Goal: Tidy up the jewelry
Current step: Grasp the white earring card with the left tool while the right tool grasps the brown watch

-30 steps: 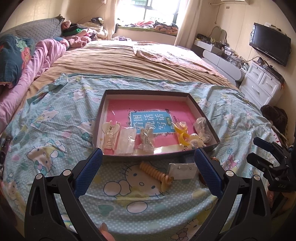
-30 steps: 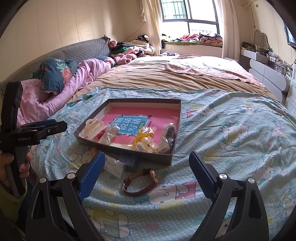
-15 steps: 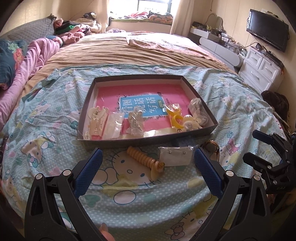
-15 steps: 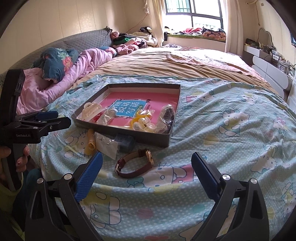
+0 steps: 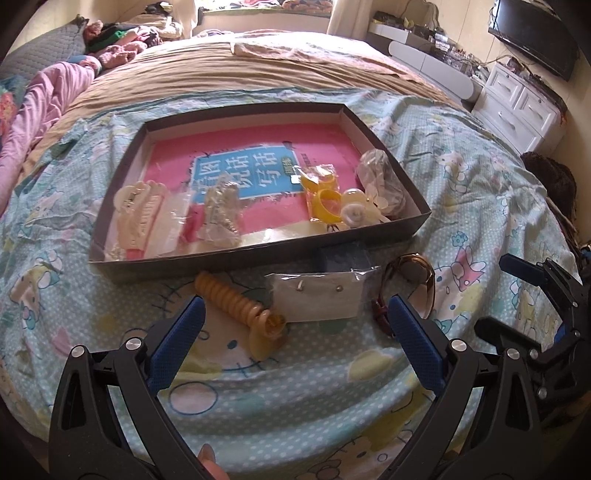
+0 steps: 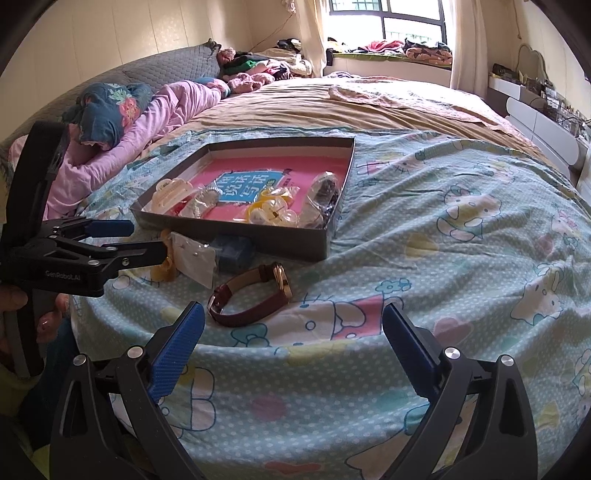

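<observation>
The left gripper [image 5: 293, 325] hangs with its blue-padded jaws spread wide and nothing between them, low over the cartoon-print bedspread [image 5: 303, 391]; just ahead of its pads lie an orange spiral hair tie [image 5: 236, 302] and a clear packet of earrings on a white card [image 5: 319, 295], the packet overlapping a small dark blue box [image 5: 343, 258] that sits against the tray's near wall. The right gripper [image 6: 293, 332] is likewise released, jaws at full spread and empty, poised above the bedspread with a brown-strapped wristwatch [image 6: 251, 295] lying just beyond its left pad, the gold case tipped on edge. In the right wrist view the left gripper shows from the side at the picture's left, a hand [image 6: 22, 310] wrapped round its handle. Beyond both tools the shallow dark tray [image 5: 258, 254] rests on the bed with a pink book [image 5: 255, 166] lining its floor; along its near side sit a cream hair claw [image 5: 138, 210], clear packets of small silvery pieces [image 5: 221, 210], yellow rings [image 5: 325, 203], a pale flower piece [image 5: 354, 214] and, in the right corner, a bag with something dark inside [image 5: 384, 184]. Farther back are a pink quilt [image 6: 162, 110], a window [image 6: 384, 22] and a white dresser [image 5: 517, 99]
</observation>
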